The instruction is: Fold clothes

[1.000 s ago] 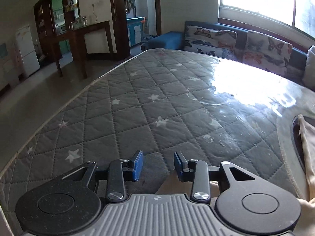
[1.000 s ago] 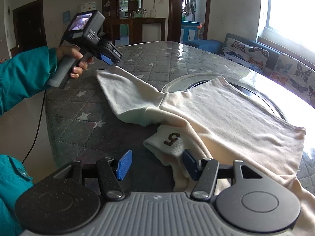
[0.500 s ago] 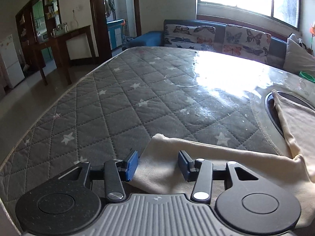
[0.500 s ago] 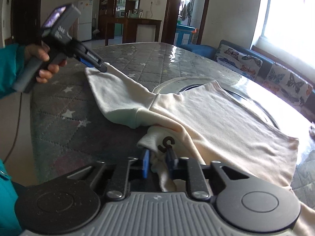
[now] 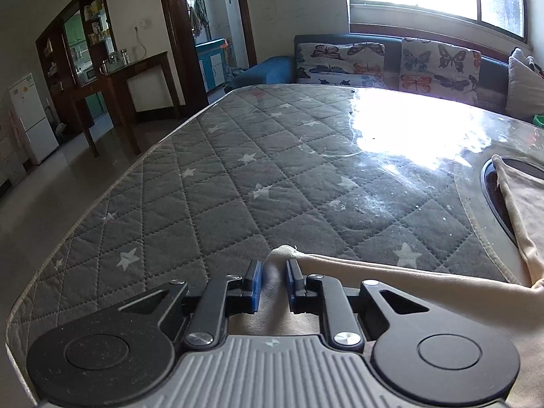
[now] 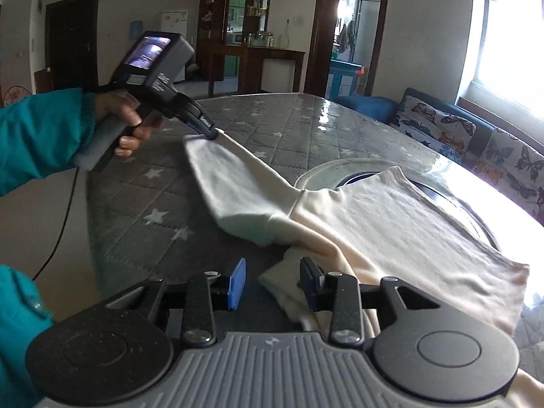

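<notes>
Cream cotton garment lies on the grey star-quilted table; left gripper closing over its sleeve end near the corner, right gripper opening, pads clear; no legible writing.

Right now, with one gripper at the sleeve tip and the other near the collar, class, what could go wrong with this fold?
1. The left gripper is closing on only the sleeve tip; so small a bite may slip out when pulled.
2. The right gripper is opening, its fingers clear of the cloth, so the collar is loose and the shirt may drag sideways.
3. The shirt lies partly over the round inset; the far hem may snag or crease there.
</notes>
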Tool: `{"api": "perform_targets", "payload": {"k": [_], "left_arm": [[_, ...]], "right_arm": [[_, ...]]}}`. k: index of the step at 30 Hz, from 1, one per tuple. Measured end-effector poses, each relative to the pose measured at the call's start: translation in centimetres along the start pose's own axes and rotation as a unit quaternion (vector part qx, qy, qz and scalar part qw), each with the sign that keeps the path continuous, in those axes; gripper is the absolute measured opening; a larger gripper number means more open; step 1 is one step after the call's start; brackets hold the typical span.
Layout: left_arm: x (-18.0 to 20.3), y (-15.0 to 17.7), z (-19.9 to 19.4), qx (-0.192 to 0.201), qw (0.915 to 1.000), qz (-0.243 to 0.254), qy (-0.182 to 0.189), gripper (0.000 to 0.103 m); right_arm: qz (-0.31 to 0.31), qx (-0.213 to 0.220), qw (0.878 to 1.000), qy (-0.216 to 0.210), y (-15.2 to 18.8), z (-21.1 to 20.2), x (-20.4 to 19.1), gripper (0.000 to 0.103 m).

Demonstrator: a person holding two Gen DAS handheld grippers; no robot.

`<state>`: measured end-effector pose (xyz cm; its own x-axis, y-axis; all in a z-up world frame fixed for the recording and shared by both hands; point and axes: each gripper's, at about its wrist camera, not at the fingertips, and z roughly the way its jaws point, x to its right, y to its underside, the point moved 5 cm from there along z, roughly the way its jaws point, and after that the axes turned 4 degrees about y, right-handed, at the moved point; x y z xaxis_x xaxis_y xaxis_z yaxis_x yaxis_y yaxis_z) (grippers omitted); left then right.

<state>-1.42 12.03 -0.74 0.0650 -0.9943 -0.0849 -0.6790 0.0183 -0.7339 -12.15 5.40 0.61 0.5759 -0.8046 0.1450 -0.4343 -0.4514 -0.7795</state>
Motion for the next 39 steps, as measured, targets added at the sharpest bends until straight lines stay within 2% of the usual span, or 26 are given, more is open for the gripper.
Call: {"api": "perform_targets", "payload": {"k": [4,6,7,8,9,11,17,20,23,26,29,33,36,39], "left_arm": [[-0.1,-0.1,0.0,-0.001,1.0000,0.001,0.000,0.021],[-0.1,-0.1,0.0,-0.001,1.0000,0.004,-0.002,0.021],[0.0,-0.1,0.1,0.000,1.0000,0.006,-0.002,0.021],[0.0,-0.1,0.1,-0.001,1.0000,0.006,-0.003,0.022],[0.0,-0.1,0.2,-0.001,1.0000,0.005,-0.003,0.023],[-0.1,-0.1,0.2,-0.001,1.0000,0.005,-0.003,0.023],[-0.1,-0.4,0.4,-0.002,0.9999,0.009,-0.013,0.033],[-0.2,-0.5,0.5,-0.004,0.9998,0.009,-0.016,0.036],[-0.2,-0.7,0.3,-0.004,0.9997,0.014,-0.018,0.037],[0.2,-1.0,-0.7,0.008,0.9996,0.021,-0.017,0.036],[1.7,-1.6,-2.6,0.025,0.9992,0.027,0.016,0.036],[5.5,-1.9,-5.7,0.049,0.9925,0.062,0.093,0.036],[9.2,-1.5,-7.5,0.057,0.9814,0.090,0.160,0.036],[12.9,-0.3,-8.5,0.051,0.9646,0.118,0.230,0.036]], "right_arm": [[-0.004,-0.020,1.000,0.005,0.4,1.4,-0.2,0.032],[-0.003,-0.021,1.000,0.013,0.6,1.5,-0.1,0.018],[0.003,-0.022,1.000,0.014,0.6,1.4,0.1,0.015],[0.014,-0.021,1.000,0.007,0.6,1.3,0.4,0.008],[0.023,-0.021,1.000,0.001,0.5,1.0,0.7,0.007],[0.029,-0.020,0.999,-0.012,0.5,0.3,0.9,0.006],[0.017,-0.028,0.995,-0.095,1.1,-1.9,-0.8,0.006],[0.016,-0.041,0.993,-0.108,1.8,-2.3,-1.4,0.008],[0.050,-0.032,0.989,-0.133,1.7,-3.6,-0.7,0.016],[0.072,-0.015,0.991,-0.115,1.6,-5.1,0.8,0.016],[0.098,-0.021,0.993,-0.065,2.5,-5.4,3.0,0.016],[0.120,-0.036,0.992,-0.013,4.1,-5.6,5.0,0.016],[0.113,-0.049,0.992,-0.004,5.3,-5.6,4.8,0.016],[0.114,-0.057,0.992,-0.001,6.1,-5.6,4.5,0.016]]}}
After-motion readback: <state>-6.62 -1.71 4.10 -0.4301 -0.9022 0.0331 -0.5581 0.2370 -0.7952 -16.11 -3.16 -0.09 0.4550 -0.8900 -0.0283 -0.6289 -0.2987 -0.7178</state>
